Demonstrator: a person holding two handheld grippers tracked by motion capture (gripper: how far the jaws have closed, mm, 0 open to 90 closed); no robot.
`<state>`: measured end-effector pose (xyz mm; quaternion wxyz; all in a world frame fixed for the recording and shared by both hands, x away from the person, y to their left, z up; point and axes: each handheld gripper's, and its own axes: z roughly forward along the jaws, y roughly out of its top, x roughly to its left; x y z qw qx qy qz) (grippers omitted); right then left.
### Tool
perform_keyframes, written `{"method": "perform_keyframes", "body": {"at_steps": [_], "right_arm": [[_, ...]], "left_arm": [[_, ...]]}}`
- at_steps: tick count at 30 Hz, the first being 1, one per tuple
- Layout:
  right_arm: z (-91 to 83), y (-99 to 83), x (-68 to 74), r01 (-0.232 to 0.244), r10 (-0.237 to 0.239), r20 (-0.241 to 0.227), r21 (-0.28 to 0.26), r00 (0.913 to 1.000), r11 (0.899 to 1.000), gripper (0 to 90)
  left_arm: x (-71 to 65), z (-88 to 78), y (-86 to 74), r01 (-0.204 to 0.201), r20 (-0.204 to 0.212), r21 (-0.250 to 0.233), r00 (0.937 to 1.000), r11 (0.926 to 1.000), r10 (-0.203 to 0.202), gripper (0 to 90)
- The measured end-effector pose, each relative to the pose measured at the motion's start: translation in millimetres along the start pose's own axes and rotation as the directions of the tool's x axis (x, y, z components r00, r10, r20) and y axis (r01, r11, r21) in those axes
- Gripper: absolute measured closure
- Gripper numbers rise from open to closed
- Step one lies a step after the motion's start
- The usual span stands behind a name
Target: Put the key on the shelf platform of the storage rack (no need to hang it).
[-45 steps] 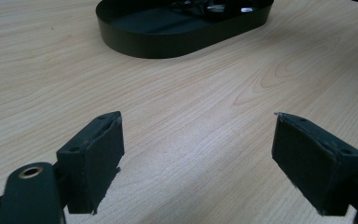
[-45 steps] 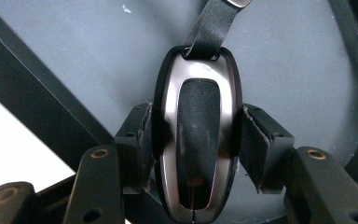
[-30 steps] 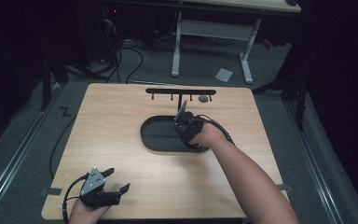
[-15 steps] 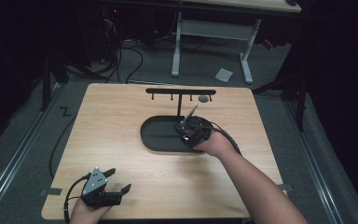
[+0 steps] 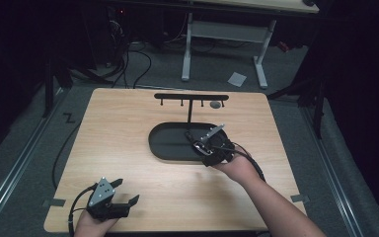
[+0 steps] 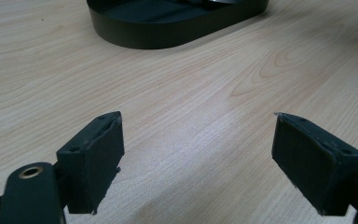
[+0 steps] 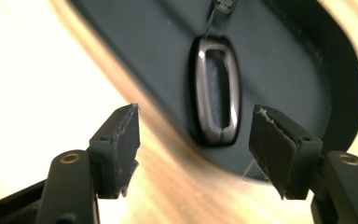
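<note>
In the high view our right gripper (image 5: 212, 148) sits at the centre of the frame, over the right end of the black tray (image 5: 165, 148). Its own view shows its jaws apart, having just been opening, with nothing pressed between them. Beyond the pads, at the upper middle of that view, a metal ring (image 7: 216, 88) lies flat on the tray floor, near the rim closest to us; the jaws frame it but do not touch it. A small tag (image 7: 224, 5) sits at the ring's far end.

Our left gripper (image 5: 121, 197) rests at the lower left of the table (image 5: 118, 128), well apart from the tray. Its jaws stand wide, with bare wood between them.

A black rack (image 5: 191, 97) stands behind the tray.
</note>
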<state>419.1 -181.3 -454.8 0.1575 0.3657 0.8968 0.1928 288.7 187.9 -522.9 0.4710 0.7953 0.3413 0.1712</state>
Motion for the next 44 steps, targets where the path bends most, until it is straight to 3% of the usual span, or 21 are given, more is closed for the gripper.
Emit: {"method": "perform_keyframes", "body": {"at_steps": [14,19,20,30,31,32,33,34,35,36,38,40,44], "right_arm": [[-5.8,-61.7,12.0,-0.046,0.051,0.034,-0.148,0.9981,0.988,35.3],[-7.6,-85.2,16.2,-0.08,0.086,0.022,-0.209,0.9961,0.975,34.7],[-7.2,-94.5,17.0,-0.102,0.107,0.01,-0.232,0.9942,0.967,32.7],[-6.5,-134.5,29.2,-0.145,0.15,-0.006,-0.297,0.9887,0.944,24.7],[-6.9,-138.1,31.0,-0.149,0.156,0.0,-0.31,0.9877,0.939,24.6],[-8.1,-153.1,38.0,-0.147,0.178,0.045,-0.385,0.9831,0.911,27.2],[-9.2,-157.5,39.5,-0.15,0.182,0.041,-0.411,0.9824,0.899,27.3],[-14.2,-157.9,38.2,-0.168,0.188,0.002,-0.434,0.9822,0.885,25.5],[-14.2,-157.9,38.2,-0.168,0.188,0.002,-0.434,0.9822,0.885,25.5],[-20.8,-157.0,37.1,-0.164,0.196,0.018,-0.481,0.9804,0.861,25.2],[-21.0,-157.2,36.2,-0.16,0.199,0.027,-0.492,0.9797,0.856,25.1],[-16.1,-157.6,34.4,-0.176,0.202,0.003,-0.479,0.9794,0.86,24.7],[-10.3,-158.9,32.1,-0.16,0.183,0.008,-0.457,0.983,0.875,24.7]], "left_arm": [[-0.4,1.3,-1.0,-0.003,-0.009,0.011,1.0,0.9999,0.003,17.4],[-0.9,1.9,-1.4,-0.007,-0.008,0.019,0.9999,0.9998,0.007,17.4],[-1.1,2.1,-1.5,-0.007,-0.009,0.02,0.9999,0.9998,0.007,17.4],[-4.1,3.9,-1.8,-0.004,0.006,0.018,1.0,0.9998,0.003,17.4],[-4.8,4.3,-1.7,-0.006,0.005,0.018,1.0,0.9998,0.006,17.4],[-5.9,4.7,-1.3,-0.013,0.004,0.022,0.9999,0.9997,0.013,17.4],[-5.9,4.7,-1.3,-0.013,0.004,0.022,0.9999,0.9997,0.013,17.3],[-6.6,5.2,-0.9,-0.011,0.005,0.019,0.9999,0.9998,0.01,17.3],[-7.0,5.7,-0.6,-0.008,0.006,0.016,0.9999,0.9998,0.008,17.3],[-7.4,6.4,-0.5,-0.009,0.005,0.014,0.9999,0.9999,0.009,17.3],[-7.9,7.9,-0.3,-0.017,0.005,0.024,0.9998,0.9996,0.017,17.4],[-7.8,9.0,-0.3,-0.015,0.0,0.027,0.9999,0.9995,0.015,17.3],[-7.1,8.8,-0.5,-0.017,-0.008,0.026,0.9998,0.9995,0.017,17.2]]}}
